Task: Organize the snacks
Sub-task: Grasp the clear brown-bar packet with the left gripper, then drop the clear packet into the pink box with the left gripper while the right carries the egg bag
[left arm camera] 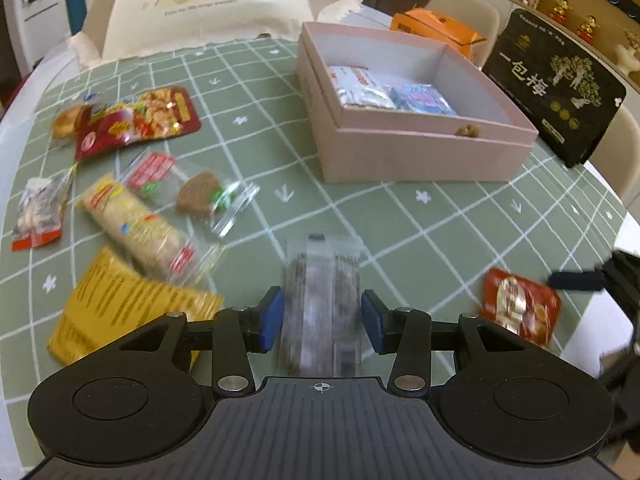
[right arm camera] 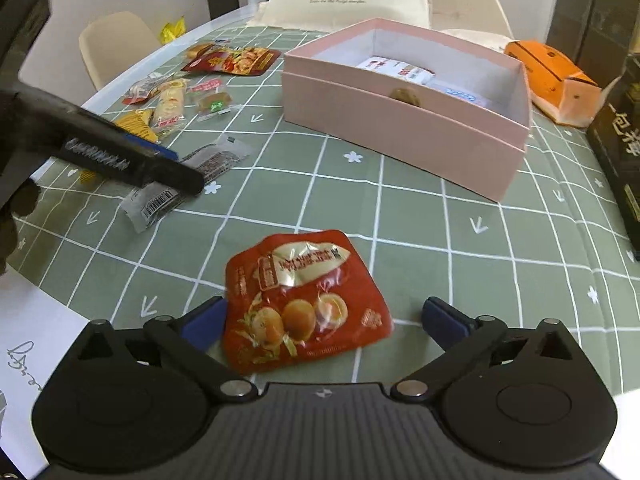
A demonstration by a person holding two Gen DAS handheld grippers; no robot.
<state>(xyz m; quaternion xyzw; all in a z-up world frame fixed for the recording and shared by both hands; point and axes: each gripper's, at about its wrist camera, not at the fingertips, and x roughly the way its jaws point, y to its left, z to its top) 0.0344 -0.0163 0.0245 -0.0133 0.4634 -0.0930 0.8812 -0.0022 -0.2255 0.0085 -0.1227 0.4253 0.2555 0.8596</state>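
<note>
My left gripper [left arm camera: 322, 322] is open, its blue pads on either side of a clear packet with a dark snack [left arm camera: 323, 300] that lies on the green checked cloth; the packet also shows in the right wrist view [right arm camera: 192, 176] under the left gripper's finger. My right gripper [right arm camera: 322, 320] is open wide around a red egg-snack pouch [right arm camera: 304, 300], which also shows in the left wrist view [left arm camera: 518, 306]. An open pink box [left arm camera: 420, 152] holds white and blue packets [left arm camera: 392, 92]; it also shows in the right wrist view [right arm camera: 404, 128].
Several loose snacks lie at left: a red pouch [left arm camera: 140, 120], a rice-cracker roll [left arm camera: 136, 228], a yellow pack [left arm camera: 120, 304], a brown cake [left arm camera: 200, 192]. A black tin [left arm camera: 556, 88] and an orange box [left arm camera: 436, 28] stand behind the pink box. A cushion [left arm camera: 208, 4] sits at the far edge.
</note>
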